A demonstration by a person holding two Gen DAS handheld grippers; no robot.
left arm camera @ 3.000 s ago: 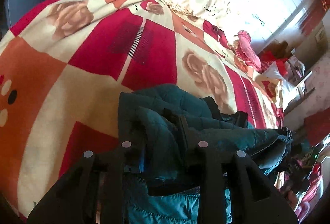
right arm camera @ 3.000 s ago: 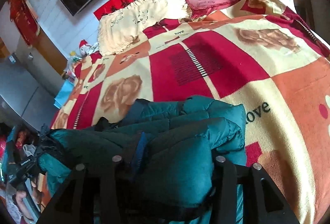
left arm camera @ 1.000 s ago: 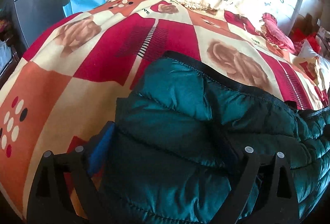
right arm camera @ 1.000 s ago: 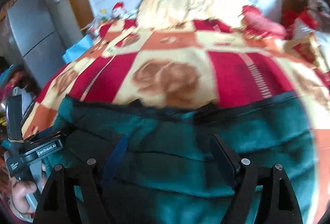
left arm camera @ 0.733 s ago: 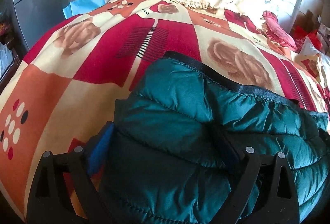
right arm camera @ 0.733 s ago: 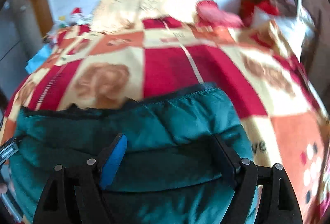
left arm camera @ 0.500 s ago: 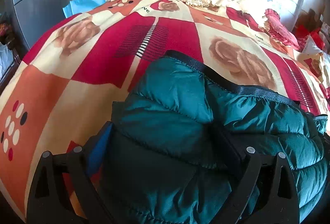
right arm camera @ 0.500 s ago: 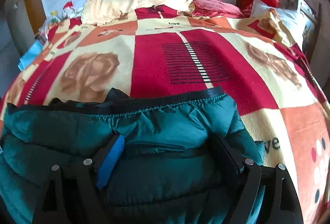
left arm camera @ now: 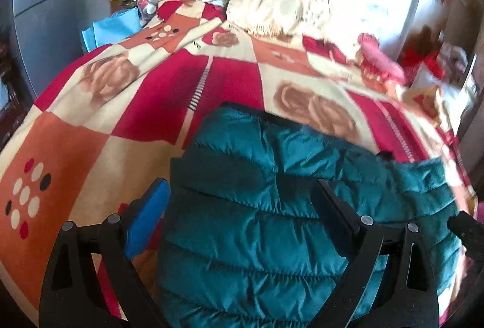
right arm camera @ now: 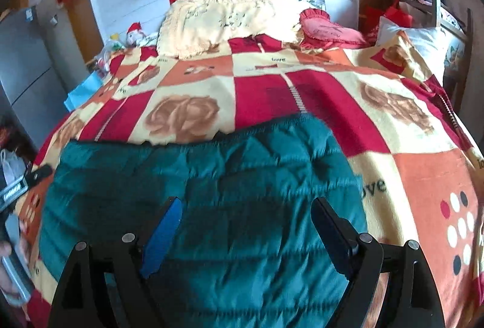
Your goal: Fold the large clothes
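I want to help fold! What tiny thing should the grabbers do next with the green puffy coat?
Probably close on the near edge. The teal jacket lies spread on the blanket, and both the left gripper and right gripper are open above it, holding nothing.

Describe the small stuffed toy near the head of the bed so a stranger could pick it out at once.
Start at the bed with the red, orange and cream checked blanket and follow it up to the big cream fringed pillow at the headboard. Left of that pillow, at the bed's far corner amid some clutter, sits the stuffed toy. It is the only white figure wearing a red hat there.
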